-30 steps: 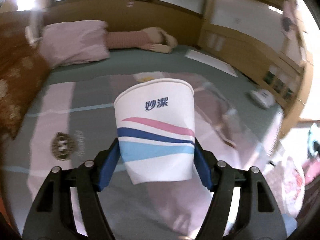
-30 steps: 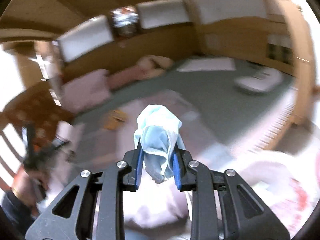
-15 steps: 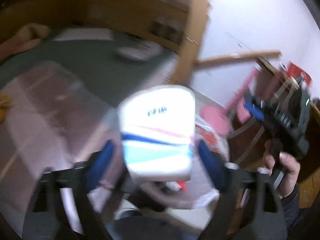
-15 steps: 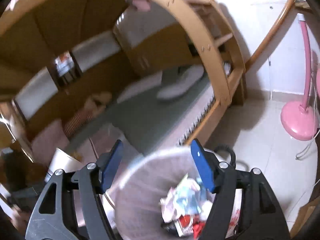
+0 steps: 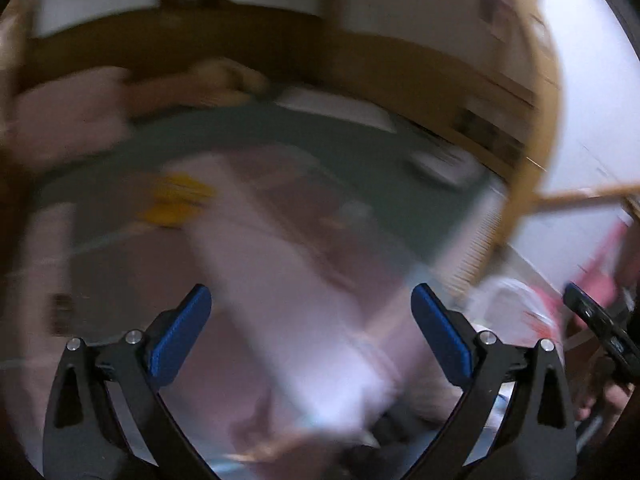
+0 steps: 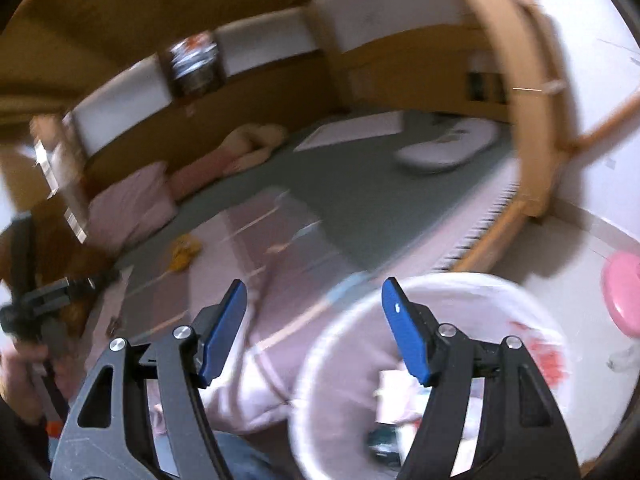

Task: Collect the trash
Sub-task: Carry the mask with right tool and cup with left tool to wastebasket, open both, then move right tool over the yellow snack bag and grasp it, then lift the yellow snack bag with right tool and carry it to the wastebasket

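My left gripper point(image 5: 310, 292) is open wide, with nothing between its blue pads, above the pink and grey bedspread point(image 5: 280, 300). My right gripper point(image 6: 315, 286) is open and empty too, just above and left of a round trash bin point(image 6: 480, 292) lined with a white bag. Crumpled white and red trash point(image 6: 396, 396) lies inside the bin. In the blurred left wrist view the bin point(image 5: 516, 312) shows at the right edge of the bed. A small yellow scrap point(image 6: 182, 250) lies on the bedspread, also visible as a yellow scrap point(image 5: 176, 200) in the left wrist view.
A pink pillow point(image 6: 132, 208) and a plush toy point(image 6: 248, 144) lie at the head of the bed. A curved wooden bed frame point(image 6: 536, 120) rises on the right. A pink fan base point(image 6: 624, 296) stands on the floor beyond the bin. A hand point(image 6: 24, 364) holds the other gripper at left.
The paper cup has left my left gripper and the blue-white wad has left my right one; both sets of jaws opened. Both views swung to the bin, then back toward the bed.
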`<act>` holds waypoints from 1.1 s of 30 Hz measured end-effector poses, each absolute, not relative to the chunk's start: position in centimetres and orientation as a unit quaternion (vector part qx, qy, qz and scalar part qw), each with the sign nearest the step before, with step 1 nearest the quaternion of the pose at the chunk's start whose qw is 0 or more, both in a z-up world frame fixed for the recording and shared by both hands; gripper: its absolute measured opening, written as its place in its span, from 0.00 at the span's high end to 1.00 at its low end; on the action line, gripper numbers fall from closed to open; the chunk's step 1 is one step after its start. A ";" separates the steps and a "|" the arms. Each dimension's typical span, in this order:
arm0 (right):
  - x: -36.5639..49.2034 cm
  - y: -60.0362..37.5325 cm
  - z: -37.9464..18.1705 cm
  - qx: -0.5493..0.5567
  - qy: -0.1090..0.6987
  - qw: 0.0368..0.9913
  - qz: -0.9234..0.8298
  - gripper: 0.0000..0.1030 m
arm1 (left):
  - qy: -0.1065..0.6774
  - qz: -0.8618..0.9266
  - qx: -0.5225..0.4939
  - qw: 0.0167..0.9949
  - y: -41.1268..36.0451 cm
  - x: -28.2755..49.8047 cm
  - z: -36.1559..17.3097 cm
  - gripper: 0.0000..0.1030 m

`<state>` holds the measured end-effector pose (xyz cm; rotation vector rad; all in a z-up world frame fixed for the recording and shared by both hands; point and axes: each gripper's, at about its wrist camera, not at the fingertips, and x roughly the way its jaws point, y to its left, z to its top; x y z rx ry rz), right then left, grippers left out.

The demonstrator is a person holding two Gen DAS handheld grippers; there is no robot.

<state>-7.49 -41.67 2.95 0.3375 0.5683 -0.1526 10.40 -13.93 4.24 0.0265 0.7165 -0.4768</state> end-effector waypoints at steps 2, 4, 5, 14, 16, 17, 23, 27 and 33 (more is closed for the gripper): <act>-3.9 -39.1 2.8 0.152 0.291 0.943 -0.044 0.32 | 0.324 -0.167 0.010 0.931 -8.8 11.3 3.9 0.03; 0.1 -36.3 2.8 0.138 0.307 0.941 -0.010 0.31 | 0.317 -0.116 -0.011 0.941 -4.7 12.4 2.9 0.03; 2.5 -34.4 2.8 0.130 0.316 0.940 0.010 0.28 | 0.320 -0.099 -0.022 0.942 -3.1 12.9 2.4 0.03; 23.9 -23.7 -2.7 0.119 0.393 0.908 0.080 0.26 | 0.348 -0.063 -0.086 0.932 3.0 15.2 1.0 0.03; 28.0 -22.9 -4.5 0.140 0.415 0.896 0.073 0.26 | 0.355 -0.067 -0.090 0.928 3.0 15.7 0.7 0.03; 30.1 -22.4 -5.5 0.159 0.424 0.889 0.067 0.26 | 0.358 -0.065 -0.088 0.927 3.2 15.8 0.5 0.03; 38.9 -20.6 -11.0 0.194 0.471 0.860 0.026 0.27 | 0.372 -0.058 -0.099 0.921 4.5 17.0 0.0 0.03; 40.4 -21.4 -11.8 0.196 0.464 0.864 -0.002 0.75 | 0.368 -0.049 -0.115 0.921 6.1 17.3 0.3 0.03; 31.0 -25.5 -3.6 0.242 0.371 0.892 0.094 0.81 | 0.364 -0.042 -0.152 0.918 8.1 17.5 0.8 0.03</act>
